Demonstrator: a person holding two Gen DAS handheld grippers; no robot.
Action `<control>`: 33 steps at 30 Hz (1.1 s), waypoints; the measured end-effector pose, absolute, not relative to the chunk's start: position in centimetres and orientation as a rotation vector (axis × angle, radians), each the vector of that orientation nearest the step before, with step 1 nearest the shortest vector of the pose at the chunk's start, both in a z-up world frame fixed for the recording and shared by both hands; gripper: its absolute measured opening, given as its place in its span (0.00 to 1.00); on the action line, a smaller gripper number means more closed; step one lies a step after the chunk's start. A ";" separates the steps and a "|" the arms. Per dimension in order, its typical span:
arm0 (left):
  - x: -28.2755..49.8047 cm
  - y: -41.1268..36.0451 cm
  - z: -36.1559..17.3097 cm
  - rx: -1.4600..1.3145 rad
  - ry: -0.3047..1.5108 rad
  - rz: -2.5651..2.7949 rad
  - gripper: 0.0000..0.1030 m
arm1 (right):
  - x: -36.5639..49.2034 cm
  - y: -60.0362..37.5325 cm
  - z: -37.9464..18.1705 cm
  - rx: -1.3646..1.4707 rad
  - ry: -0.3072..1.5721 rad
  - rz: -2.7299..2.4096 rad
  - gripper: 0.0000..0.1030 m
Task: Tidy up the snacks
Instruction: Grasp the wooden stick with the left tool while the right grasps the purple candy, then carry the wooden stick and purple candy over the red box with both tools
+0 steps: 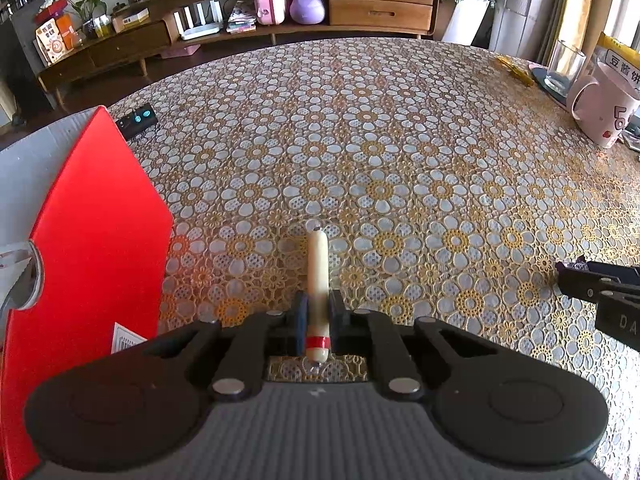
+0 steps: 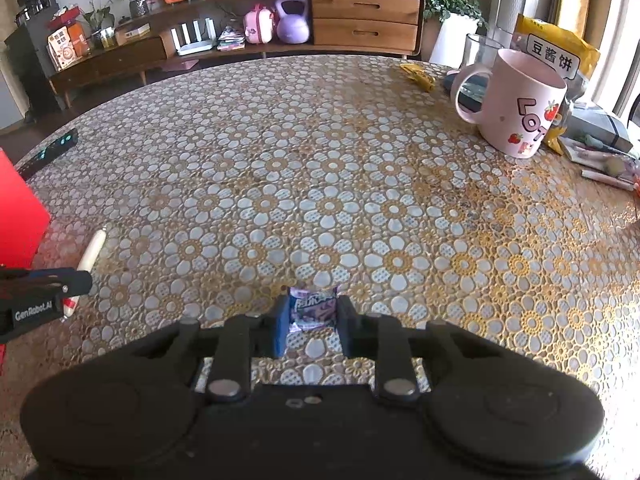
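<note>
Both snacks gripped, neither stowed yet. Left tool clamped on sausage stick — red box at nine o'clock. Right tool clamped on purple candy packet above the table.

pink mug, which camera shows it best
The right wrist view: the pink mug stands whole there, handle and strawberry print clear, beside the yellow snack bag. The left wrist view shows it only at the right edge, partly cut off by the frame.
</note>
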State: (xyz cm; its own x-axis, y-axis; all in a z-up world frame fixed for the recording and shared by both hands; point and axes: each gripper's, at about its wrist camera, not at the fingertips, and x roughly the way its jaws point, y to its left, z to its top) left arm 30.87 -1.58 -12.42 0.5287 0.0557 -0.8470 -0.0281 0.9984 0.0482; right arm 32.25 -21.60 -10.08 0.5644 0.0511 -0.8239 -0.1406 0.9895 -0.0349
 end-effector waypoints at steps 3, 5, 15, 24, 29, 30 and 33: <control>30.5 -1.7 -12.1 0.031 1.008 0.043 0.10 | 31.6 -21.3 -9.8 -0.103 0.965 0.124 0.22; 30.2 -1.8 -11.9 0.029 1.008 0.041 0.10 | 31.3 -21.4 -9.6 -0.098 0.966 0.131 0.22; 28.1 -1.7 -10.3 0.014 1.000 0.022 0.10 | 29.1 -21.0 -7.9 -0.104 0.952 0.149 0.22; 25.1 -1.1 -8.4 0.011 0.997 0.002 0.10 | 26.5 -19.9 -5.7 -0.094 0.941 0.187 0.22; 23.5 -0.7 -7.0 0.009 0.987 -0.012 0.10 | 24.9 -19.0 -4.5 -0.101 0.932 0.215 0.22; 23.2 -0.6 -6.8 0.004 0.989 -0.014 0.10 | 24.6 -18.8 -4.2 -0.101 0.929 0.227 0.22; 22.1 -0.2 -6.1 -0.004 0.992 -0.021 0.10 | 23.4 -18.2 -3.4 -0.105 0.916 0.250 0.22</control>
